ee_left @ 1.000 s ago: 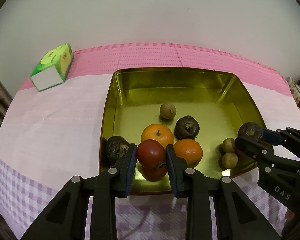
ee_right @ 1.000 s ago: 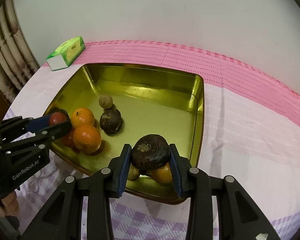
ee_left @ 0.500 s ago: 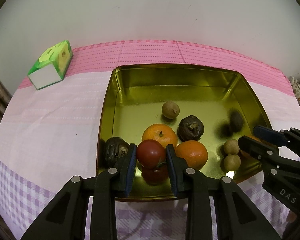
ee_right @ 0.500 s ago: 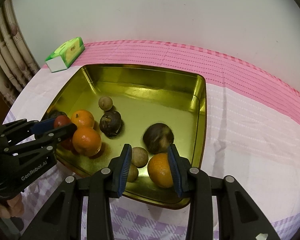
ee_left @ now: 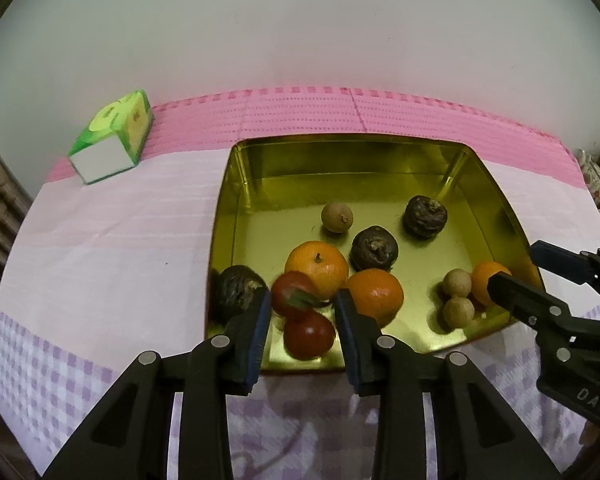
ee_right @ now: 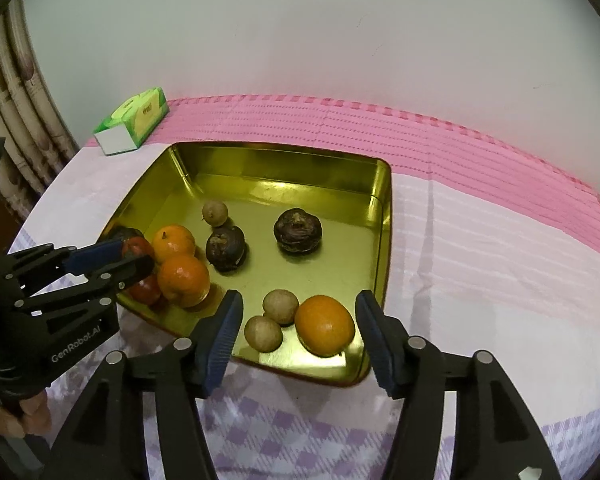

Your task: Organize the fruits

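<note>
Fruits crowd a glossy gold metal tray (ee_right: 384, 216): wrinkled dark passion fruit (ee_right: 298, 231), smooth oranges. Right gripper (ee_right: 298, 334) is opening, empty; left gripper (ee_left: 302, 322) is opening around a red tomato (ee_left: 294, 295), beside a green tissue box (ee_left: 114, 136).

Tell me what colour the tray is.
Shiny gold; the tray shows best in the right wrist view.

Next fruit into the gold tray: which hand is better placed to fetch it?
Right. The right gripper is opening with nothing between its fingers. The left gripper is opening too, but a red tomato sits between its fingers, over the gold tray.
</note>
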`<state>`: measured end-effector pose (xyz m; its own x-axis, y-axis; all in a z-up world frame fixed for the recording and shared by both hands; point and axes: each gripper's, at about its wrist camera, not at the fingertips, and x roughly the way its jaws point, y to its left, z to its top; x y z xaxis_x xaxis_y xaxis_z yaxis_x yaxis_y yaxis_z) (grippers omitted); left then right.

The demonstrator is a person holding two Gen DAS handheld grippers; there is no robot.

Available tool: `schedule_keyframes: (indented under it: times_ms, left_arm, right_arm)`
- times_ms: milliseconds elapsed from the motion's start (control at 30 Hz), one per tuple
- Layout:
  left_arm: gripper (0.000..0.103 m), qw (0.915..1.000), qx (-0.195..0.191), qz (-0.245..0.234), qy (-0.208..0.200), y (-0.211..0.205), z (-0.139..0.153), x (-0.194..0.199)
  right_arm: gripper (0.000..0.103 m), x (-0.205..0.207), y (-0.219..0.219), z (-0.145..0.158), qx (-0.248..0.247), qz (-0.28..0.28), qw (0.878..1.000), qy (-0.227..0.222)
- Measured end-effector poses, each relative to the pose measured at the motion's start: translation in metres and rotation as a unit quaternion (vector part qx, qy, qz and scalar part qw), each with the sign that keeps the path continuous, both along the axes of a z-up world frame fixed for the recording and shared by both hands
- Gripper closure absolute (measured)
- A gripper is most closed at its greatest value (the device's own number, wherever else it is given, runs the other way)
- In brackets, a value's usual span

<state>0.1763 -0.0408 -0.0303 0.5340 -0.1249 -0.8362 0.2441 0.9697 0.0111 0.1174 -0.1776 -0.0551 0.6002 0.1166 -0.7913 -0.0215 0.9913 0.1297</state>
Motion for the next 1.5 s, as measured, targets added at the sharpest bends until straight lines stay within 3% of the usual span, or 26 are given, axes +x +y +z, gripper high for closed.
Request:
schedule_keyframes:
  times_ms: [500, 933, 1500]
  left_arm:
    - [0.065, 0.9996, -0.004, 0.025, -0.016, 0.026, 0.020, -0.058]
    - [0.059, 0.9995, -0.004, 0.028, -0.011, 0.028, 0.014, -0.072]
    - [0.056, 0.9999, -0.007, 0.009, -0.011, 0.024, 0.013, -0.077]
  right_arm:
    - [0.036, -0.051, 0.011, 0.007, 0.011, -0.011, 1.000, -0.004]
    - [0.029, -0.066, 0.018, 0.002, 0.013, -0.012, 1.000, 0.004]
    - [0.011, -0.073, 0.020, -0.007, 0.000, -0.024, 1.000, 0.011]
